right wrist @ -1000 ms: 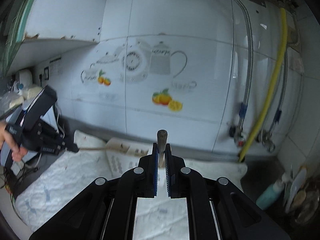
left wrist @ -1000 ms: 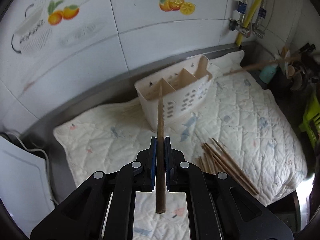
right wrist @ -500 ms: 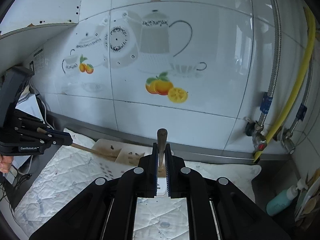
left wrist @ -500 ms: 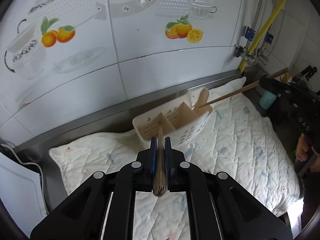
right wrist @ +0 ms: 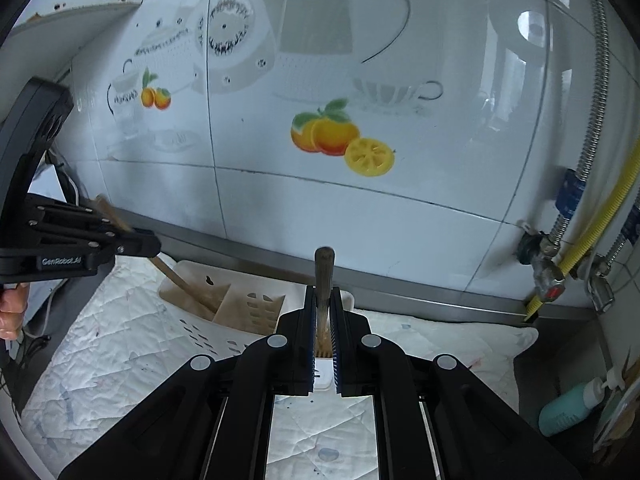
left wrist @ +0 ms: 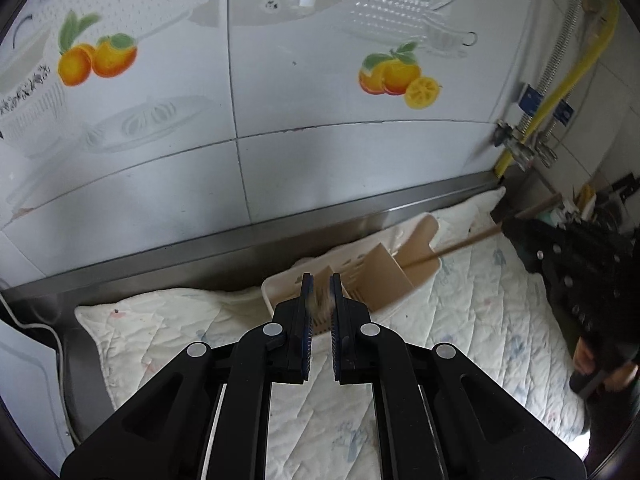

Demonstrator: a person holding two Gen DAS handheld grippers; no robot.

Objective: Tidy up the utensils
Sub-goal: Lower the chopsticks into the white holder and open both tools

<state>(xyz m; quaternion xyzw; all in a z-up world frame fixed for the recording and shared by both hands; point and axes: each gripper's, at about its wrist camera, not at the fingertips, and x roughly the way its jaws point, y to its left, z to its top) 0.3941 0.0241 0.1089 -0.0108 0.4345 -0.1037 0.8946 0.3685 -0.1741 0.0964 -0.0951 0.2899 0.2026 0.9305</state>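
Note:
A cream plastic utensil holder point(left wrist: 384, 284) with dividers lies on the quilted mat; it also shows in the right wrist view point(right wrist: 224, 320). My left gripper point(left wrist: 321, 286) hangs over its left compartment, jaws slightly apart, with a blurred wooden chopstick point(left wrist: 320, 304) between them. That chopstick point(right wrist: 176, 276) reaches into the left compartment in the right wrist view. My right gripper point(right wrist: 324, 300) is shut on another wooden chopstick point(right wrist: 324, 276), held upright over the holder's right end. That chopstick point(left wrist: 460, 246) slants into the right compartment in the left wrist view.
The white quilted mat point(left wrist: 480, 312) covers the counter below a tiled wall with fruit prints. A yellow hose and valves point(right wrist: 560, 264) stand at the right. A teal bottle point(right wrist: 568, 408) sits at the right corner. A white appliance point(left wrist: 24, 392) stands at the left edge.
Both grippers moved closer to the holder. The left jaws have parted and its chopstick has slid down between them into the left compartment. The right chopstick's tip now reaches into the right compartment.

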